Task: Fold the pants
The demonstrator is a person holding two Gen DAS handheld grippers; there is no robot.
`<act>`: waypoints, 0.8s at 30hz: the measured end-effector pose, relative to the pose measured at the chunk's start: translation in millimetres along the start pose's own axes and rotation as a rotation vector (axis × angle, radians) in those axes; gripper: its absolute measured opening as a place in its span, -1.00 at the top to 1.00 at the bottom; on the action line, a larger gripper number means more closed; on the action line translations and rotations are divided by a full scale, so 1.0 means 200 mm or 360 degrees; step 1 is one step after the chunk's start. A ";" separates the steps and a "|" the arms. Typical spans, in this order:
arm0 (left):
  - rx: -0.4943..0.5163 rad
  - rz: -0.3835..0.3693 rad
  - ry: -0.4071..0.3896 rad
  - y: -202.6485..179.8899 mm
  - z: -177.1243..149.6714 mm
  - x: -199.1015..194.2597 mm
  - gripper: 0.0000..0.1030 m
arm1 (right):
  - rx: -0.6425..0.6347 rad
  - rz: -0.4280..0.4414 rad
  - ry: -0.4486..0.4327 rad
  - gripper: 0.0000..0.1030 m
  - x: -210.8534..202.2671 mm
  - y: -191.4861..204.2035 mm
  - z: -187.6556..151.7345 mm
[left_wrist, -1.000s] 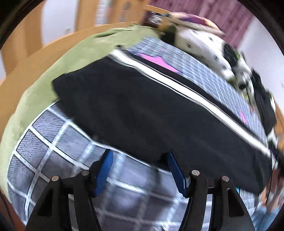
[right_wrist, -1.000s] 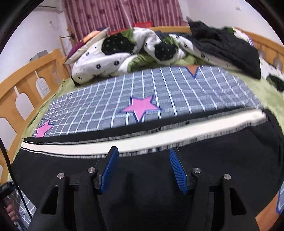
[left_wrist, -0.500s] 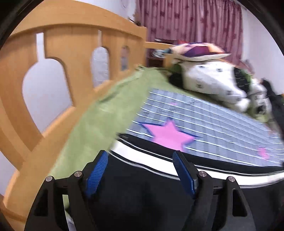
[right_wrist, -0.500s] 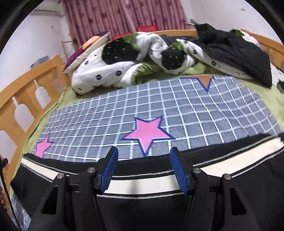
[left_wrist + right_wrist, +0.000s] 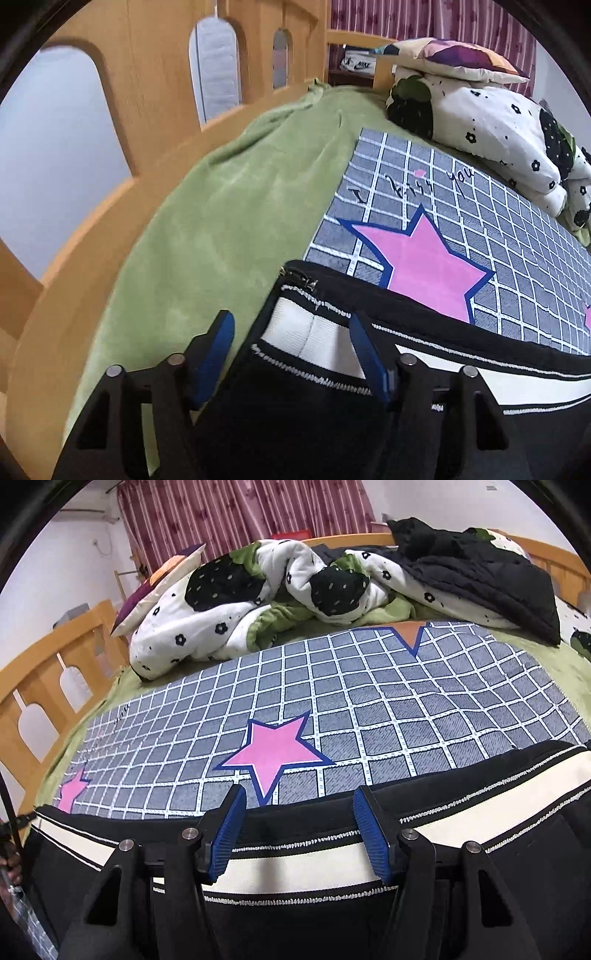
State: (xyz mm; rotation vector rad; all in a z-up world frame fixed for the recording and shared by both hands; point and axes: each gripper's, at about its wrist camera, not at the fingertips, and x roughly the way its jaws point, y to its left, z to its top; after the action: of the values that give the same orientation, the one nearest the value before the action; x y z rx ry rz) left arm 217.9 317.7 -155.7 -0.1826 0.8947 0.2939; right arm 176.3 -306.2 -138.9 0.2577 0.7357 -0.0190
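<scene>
My left gripper (image 5: 291, 347) stands with its blue pads wide apart, holding nothing. It sits over the end of the black pants (image 5: 332, 406), where the cream side stripe (image 5: 306, 332) folds round and a short zipper (image 5: 301, 280) lies at the corner. I cannot tell whether the pads touch the cloth.

My right gripper (image 5: 301, 830) is likewise spread wide and grips nothing. Its pads straddle the upper edge of the pants (image 5: 295, 915), above the long cream stripe (image 5: 295, 867) that runs across the view from left to right.

The pants lie flat along the near side of the bed, on a grey checked sheet (image 5: 369, 701) printed with pink stars (image 5: 275, 755). In the left view one end of the pants reaches the sheet's edge, just beside the green blanket (image 5: 221, 192) that runs along the wooden bed rail (image 5: 155, 74).

Further up the bed I note a bunched white floral quilt (image 5: 221, 627), a black garment (image 5: 480, 576) and a purple pillow (image 5: 458, 62). A dark red curtain (image 5: 240, 513) hangs behind.
</scene>
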 end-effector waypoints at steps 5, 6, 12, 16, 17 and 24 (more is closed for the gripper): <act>-0.0008 -0.0037 0.0018 -0.02 0.01 0.04 0.65 | -0.0019 -0.0022 0.0000 -0.16 -0.01 0.01 0.00; -0.0026 -0.0074 -0.0023 -0.02 0.02 0.00 0.69 | -0.0035 -0.0032 -0.0015 -0.16 -0.02 0.02 0.00; -0.0077 -0.0091 -0.0178 -0.01 0.06 -0.10 0.70 | -0.0053 -0.0032 -0.0127 -0.16 -0.12 0.03 0.02; -0.0136 -0.0012 -0.0023 0.02 0.01 0.08 0.70 | -0.0068 -0.0069 -0.0102 -0.16 -0.09 0.01 0.04; -0.0135 -0.0010 -0.0032 0.02 0.01 0.09 0.70 | -0.0086 -0.0104 -0.0073 -0.16 -0.06 0.00 0.05; -0.0163 -0.0008 -0.0028 0.01 0.01 0.08 0.69 | -0.0368 -0.0008 0.0169 -0.36 0.07 -0.03 0.09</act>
State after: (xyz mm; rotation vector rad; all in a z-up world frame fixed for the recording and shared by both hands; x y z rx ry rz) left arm 227.6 323.2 -167.5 -0.2766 0.8620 0.3364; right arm 197.4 -316.3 -136.4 0.0364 0.8366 0.0750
